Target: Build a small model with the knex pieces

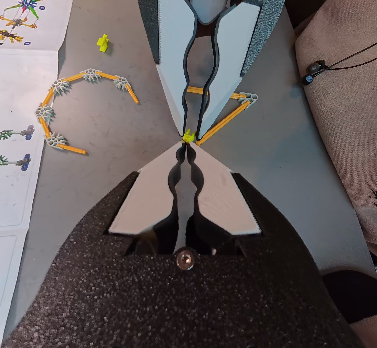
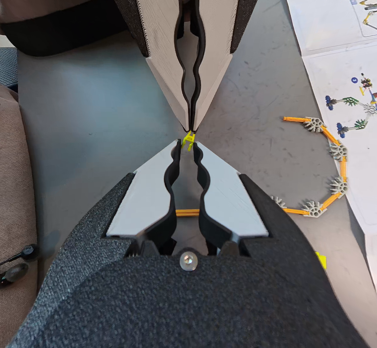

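Lime-green and small, the clip [image 2: 188,139] sits just above the grey table [image 1: 114,185], caught where your two claws meet nose to nose. Your left gripper [image 1: 186,146] has its fingers pressed together, pinching one end of the clip. Your right gripper [image 2: 187,144] has its fingers a narrow gap apart, close against the clip's two sides and apparently clamped on it. Just beside that right tip lies the free end of a yellow rod [image 1: 222,123], which runs back to a grey corner connector [image 1: 247,98]. Further off lies an arc of rods and grey snowflake connectors [image 1: 51,111]. Beyond it are a spare lime piece [image 1: 104,42] and the printed instruction sheet [image 1: 20,93].
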`<state>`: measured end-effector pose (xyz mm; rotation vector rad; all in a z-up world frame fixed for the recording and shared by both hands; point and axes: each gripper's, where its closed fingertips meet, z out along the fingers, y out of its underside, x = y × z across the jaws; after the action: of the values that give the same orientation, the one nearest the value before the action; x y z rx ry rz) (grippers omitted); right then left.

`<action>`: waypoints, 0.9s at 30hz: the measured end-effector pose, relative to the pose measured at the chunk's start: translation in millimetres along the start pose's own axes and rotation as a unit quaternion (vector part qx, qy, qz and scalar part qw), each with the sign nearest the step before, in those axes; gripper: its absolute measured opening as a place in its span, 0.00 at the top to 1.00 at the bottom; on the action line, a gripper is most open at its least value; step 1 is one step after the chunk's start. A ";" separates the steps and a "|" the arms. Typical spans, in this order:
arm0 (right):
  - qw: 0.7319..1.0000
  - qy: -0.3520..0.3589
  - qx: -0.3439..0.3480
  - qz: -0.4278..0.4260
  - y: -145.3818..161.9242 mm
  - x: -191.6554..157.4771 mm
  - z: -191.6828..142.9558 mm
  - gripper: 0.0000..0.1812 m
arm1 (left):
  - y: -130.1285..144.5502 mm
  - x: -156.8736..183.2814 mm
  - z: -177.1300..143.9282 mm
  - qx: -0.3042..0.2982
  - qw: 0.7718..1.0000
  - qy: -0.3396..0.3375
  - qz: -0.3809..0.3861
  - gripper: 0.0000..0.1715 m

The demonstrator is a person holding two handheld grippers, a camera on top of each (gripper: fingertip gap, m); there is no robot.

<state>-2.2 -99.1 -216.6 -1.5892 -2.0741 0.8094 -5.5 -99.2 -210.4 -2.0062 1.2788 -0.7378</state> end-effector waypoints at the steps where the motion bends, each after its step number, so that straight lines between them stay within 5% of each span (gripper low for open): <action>1: 1.000 0.002 -0.003 0.000 -0.8 -0.3 0.1 0.94 | 0.6 0.3 -0.6 -0.001 1.000 0.001 -0.001 1.00; 13: 0.998 -0.027 -0.044 -0.026 7.6 -16.0 4.9 0.90 | 14.9 8.0 10.8 -0.049 0.999 0.017 -0.001 1.00; 20: 0.987 -0.081 -0.044 -0.132 18.7 -18.5 -29.5 0.87 | 10.8 2.2 -3.3 -0.031 0.999 0.000 -0.006 0.99; 27: 0.979 -0.122 -0.060 -0.150 51.7 -5.8 -47.9 0.82 | 21.1 24.2 -6.2 -0.061 0.996 0.052 -0.031 0.85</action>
<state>67.2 -85.6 -214.6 -1.2382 -2.5019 0.8164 -13.1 -129.6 -219.7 -2.1379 1.3554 -0.8207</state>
